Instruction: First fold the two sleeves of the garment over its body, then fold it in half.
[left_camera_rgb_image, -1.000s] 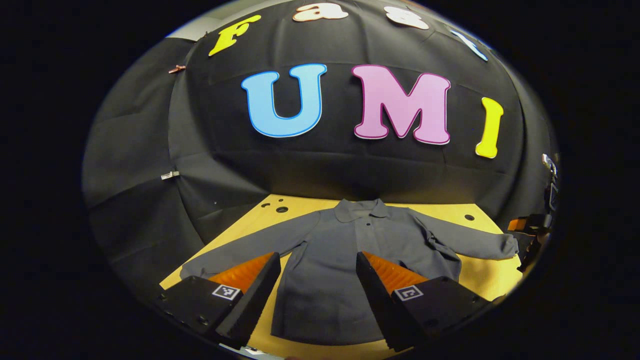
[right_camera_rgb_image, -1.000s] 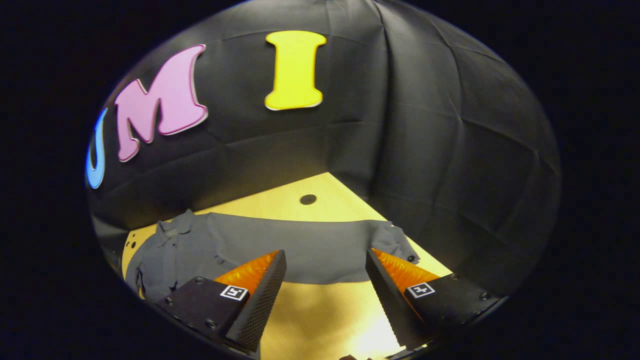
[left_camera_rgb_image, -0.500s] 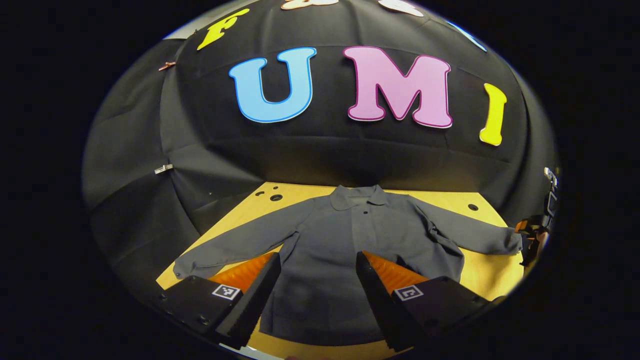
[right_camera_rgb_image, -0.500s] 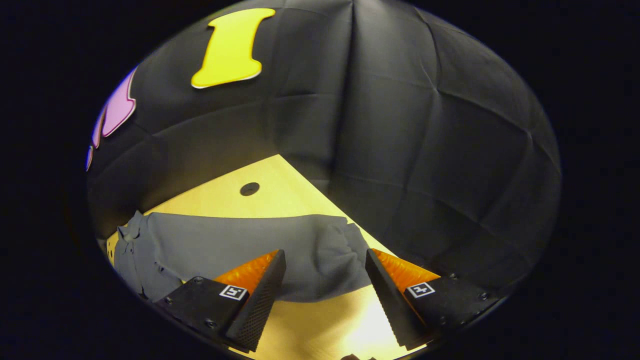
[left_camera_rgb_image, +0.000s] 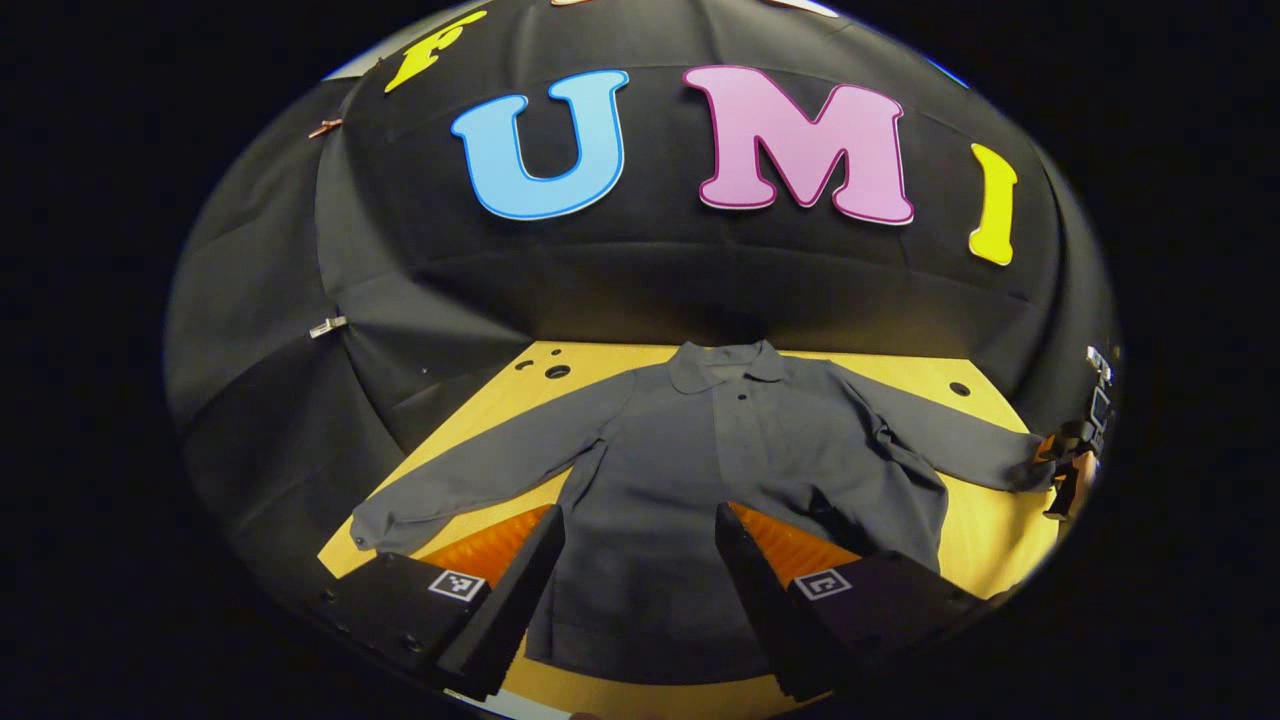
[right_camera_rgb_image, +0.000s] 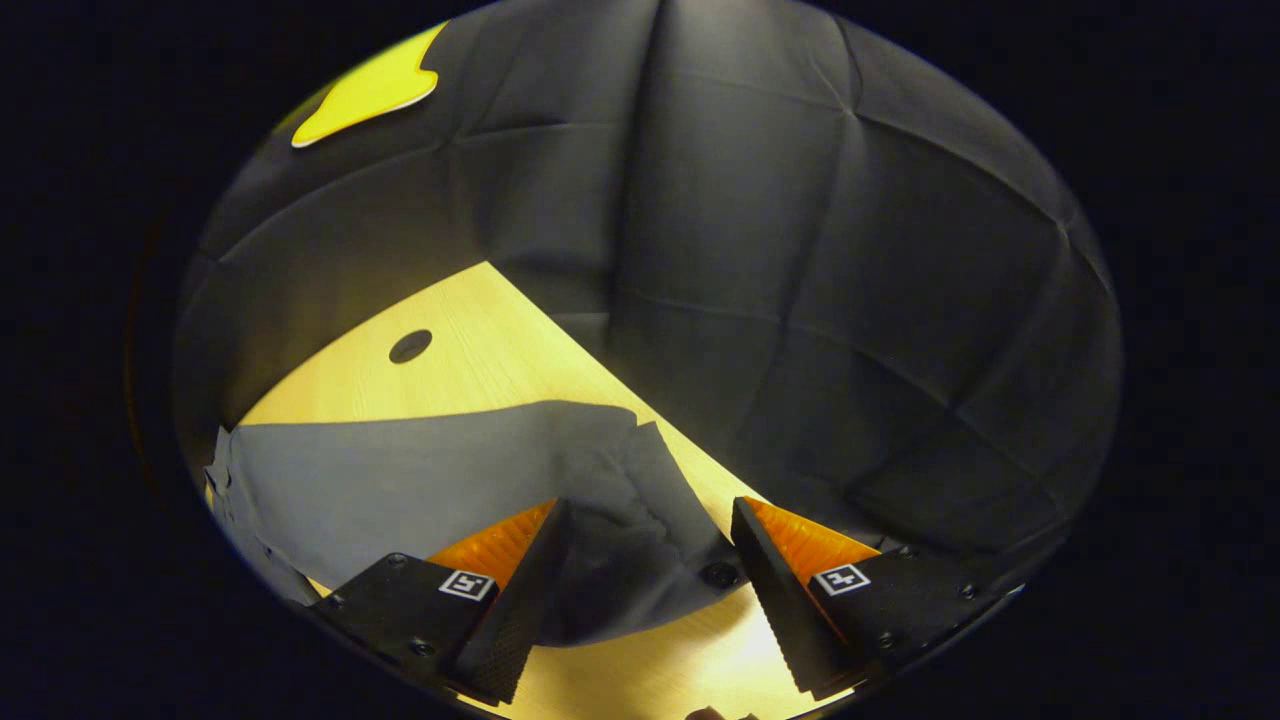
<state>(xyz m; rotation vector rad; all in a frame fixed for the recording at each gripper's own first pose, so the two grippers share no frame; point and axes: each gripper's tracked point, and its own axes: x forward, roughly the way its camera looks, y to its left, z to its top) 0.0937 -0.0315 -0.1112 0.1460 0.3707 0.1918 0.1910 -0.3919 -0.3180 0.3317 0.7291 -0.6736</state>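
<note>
Wooden table; garment flat; cuff between right gripper's spread fingers; left gripper agape.

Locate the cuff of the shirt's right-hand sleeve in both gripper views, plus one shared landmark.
Left gripper view: sleeve cuff at far right edge, on the table, beside the right gripper.
Right gripper view: the cuff at bottom centre, between the open fingers.
Shared landmark: table hole behind the sleeve.

A dark grey collared garment is lying flat, front up, on the tabletop, collar pointing toward the tabletop's far edge. Both sleeves are stretching outward, unfolded; one buttoned cuff is resting near the tabletop's side edge.
</note>
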